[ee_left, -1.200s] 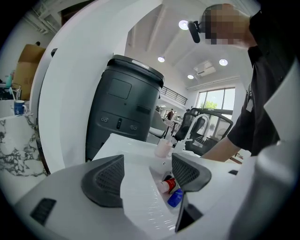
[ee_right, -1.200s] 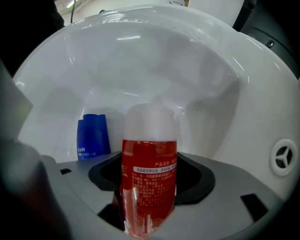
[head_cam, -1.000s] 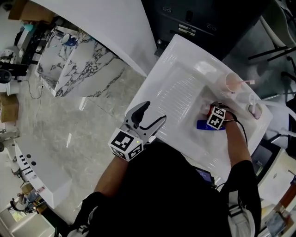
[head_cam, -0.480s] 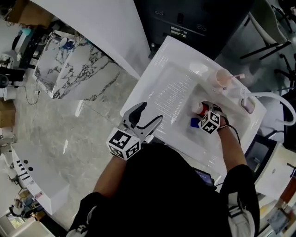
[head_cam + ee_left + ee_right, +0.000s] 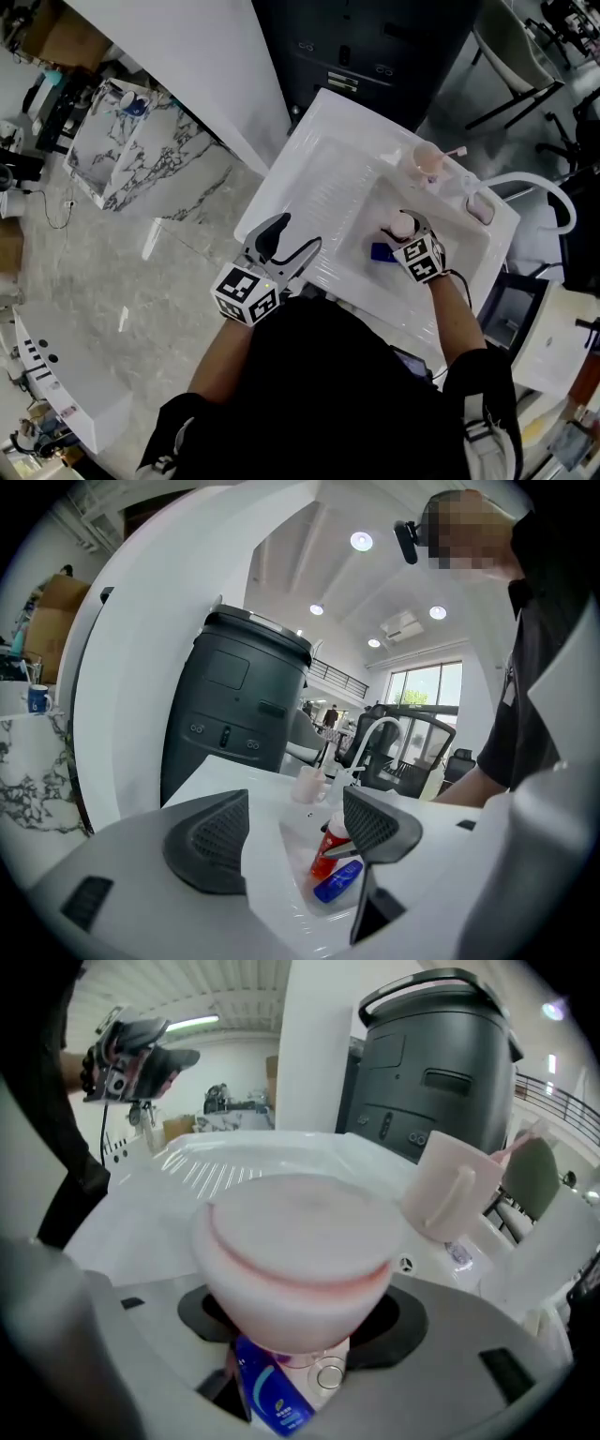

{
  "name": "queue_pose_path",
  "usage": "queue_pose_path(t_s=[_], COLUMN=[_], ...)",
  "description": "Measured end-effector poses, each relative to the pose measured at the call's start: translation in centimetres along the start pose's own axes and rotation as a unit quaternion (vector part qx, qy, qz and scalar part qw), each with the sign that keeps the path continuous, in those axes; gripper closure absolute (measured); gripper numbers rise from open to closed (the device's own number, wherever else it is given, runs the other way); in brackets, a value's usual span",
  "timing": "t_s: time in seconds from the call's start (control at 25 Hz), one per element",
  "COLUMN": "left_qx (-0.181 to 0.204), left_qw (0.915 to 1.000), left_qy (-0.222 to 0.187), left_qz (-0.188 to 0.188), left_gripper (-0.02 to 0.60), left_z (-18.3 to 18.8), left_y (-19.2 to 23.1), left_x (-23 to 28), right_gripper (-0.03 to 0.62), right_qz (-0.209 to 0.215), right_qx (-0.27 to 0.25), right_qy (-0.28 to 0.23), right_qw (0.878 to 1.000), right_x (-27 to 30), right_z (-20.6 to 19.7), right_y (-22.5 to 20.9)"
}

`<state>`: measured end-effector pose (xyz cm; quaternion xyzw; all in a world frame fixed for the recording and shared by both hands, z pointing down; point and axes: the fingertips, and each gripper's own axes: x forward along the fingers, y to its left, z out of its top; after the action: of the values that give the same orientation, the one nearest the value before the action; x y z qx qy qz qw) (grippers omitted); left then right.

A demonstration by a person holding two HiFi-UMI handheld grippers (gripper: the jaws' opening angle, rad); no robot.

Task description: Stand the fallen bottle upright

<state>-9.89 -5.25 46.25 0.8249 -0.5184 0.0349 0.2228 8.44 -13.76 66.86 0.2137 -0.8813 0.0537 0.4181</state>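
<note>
A red bottle with a white cap (image 5: 401, 226) stands nearly upright in the basin of a white sink (image 5: 323, 178). My right gripper (image 5: 410, 242) is shut on it from the near side. In the right gripper view the cap (image 5: 298, 1241) fills the middle, between the jaws of the right gripper (image 5: 300, 1314). A blue bottle (image 5: 380, 251) lies flat on the basin floor beside it, and shows under the cap as the blue bottle (image 5: 269, 1393). My left gripper (image 5: 284, 246) hangs open over the sink's near left edge, holding nothing. The left gripper view shows the red bottle (image 5: 328, 846) and blue bottle (image 5: 337, 881).
A pink cup (image 5: 427, 159) with a toothbrush stands at the sink's back rim, next to a white faucet (image 5: 525, 183) and a soap dish (image 5: 480, 208). A black bin (image 5: 436, 1063) stands behind the sink. A ribbed drainboard (image 5: 328, 202) lies left of the basin.
The right gripper has tipped the red bottle up from lying toward upright, so its white cap now faces up. The left gripper has stayed open at the sink's edge.
</note>
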Motion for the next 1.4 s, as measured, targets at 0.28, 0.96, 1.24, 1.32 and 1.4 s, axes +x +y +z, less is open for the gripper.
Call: queue_pose_path(t_s=[0.28,0.96,1.24,1.32,1.4], left_qx=[0.001,0.012,0.005,0.003,-0.001], left_qw=[0.9996,0.9988,0.9989,0.999,0.999], left_qy=[-0.029,-0.048,-0.047,-0.046,-0.045], left_qz=[0.003,-0.009,-0.001,0.001,0.001], left_gripper=[0.25,0.25,0.25,0.25,0.25], left_z=[1.6,4.1,4.6,4.7,4.9], left_y=[0.3,2.5,4.7,5.3,5.8], left_x=[-0.5,0.9,1.1,1.2,1.4], right_gripper=[0.297,0.297,0.296,0.296,0.296], right_qz=[-0.007,-0.09,-0.141,-0.157,-0.174], right_qx=[0.03,0.107,0.141,0.146,0.156], right_qy=[-0.076,-0.196,-0.178,-0.171,-0.167], right_qw=[0.997,0.971,0.964,0.962,0.958], right_x=[-3.9,-5.0,-2.8,-2.2,-1.7], right_z=[6.5,21.8,23.5,23.9,24.2], right_y=[0.9,-7.9,-12.7,-13.7,-14.6])
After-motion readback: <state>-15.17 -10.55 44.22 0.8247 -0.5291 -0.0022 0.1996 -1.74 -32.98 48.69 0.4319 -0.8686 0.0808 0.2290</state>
